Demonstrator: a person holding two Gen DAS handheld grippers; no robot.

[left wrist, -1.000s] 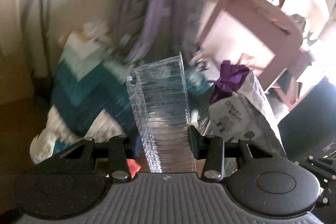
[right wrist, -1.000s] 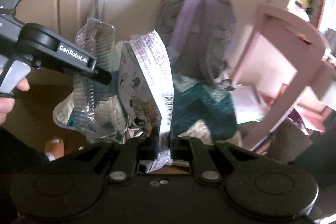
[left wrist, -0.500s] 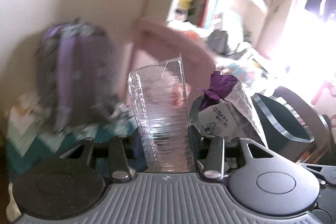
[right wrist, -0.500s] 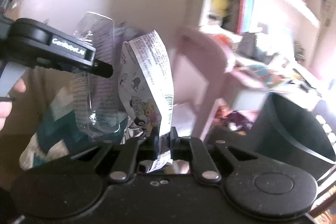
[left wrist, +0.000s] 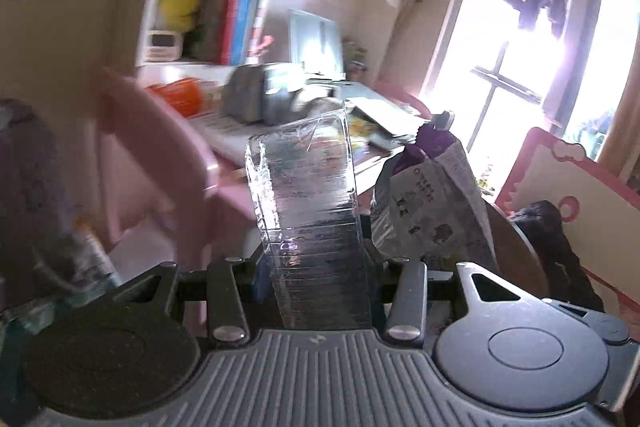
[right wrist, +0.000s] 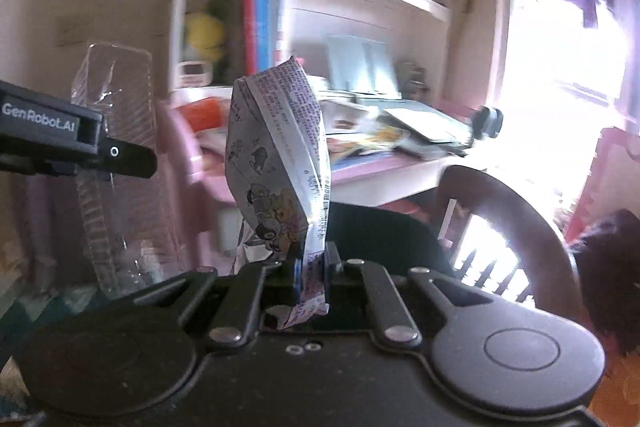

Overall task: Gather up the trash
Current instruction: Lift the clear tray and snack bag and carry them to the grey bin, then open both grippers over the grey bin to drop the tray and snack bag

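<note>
My left gripper (left wrist: 316, 259) is shut on a clear ribbed plastic tray (left wrist: 308, 187), which stands upright between its fingers. My right gripper (right wrist: 314, 267) is shut on the bottom edge of a white printed snack wrapper (right wrist: 280, 155) with cartoon figures. In the left wrist view the same wrapper (left wrist: 428, 211) hangs just right of the tray, showing a purple inside. The right wrist view shows a left finger (right wrist: 128, 157) and the tray (right wrist: 120, 211) to the wrapper's left. A dark round bin (right wrist: 500, 187) sits low, behind and to the right of the wrapper.
A pink chair (left wrist: 152, 131) stands left of centre before a pink desk (right wrist: 400, 143) cluttered with papers. White shelves (left wrist: 224, 7) with books rise behind. A bright window (left wrist: 520, 47) and a pink-edged board (left wrist: 560, 179) are on the right. A purple backpack (left wrist: 24, 167) sits at far left.
Both grippers have swung right and upward with their loads. The blanket and backpack slid out to the left; the desk, shelves, window and dark bin came into view.
</note>
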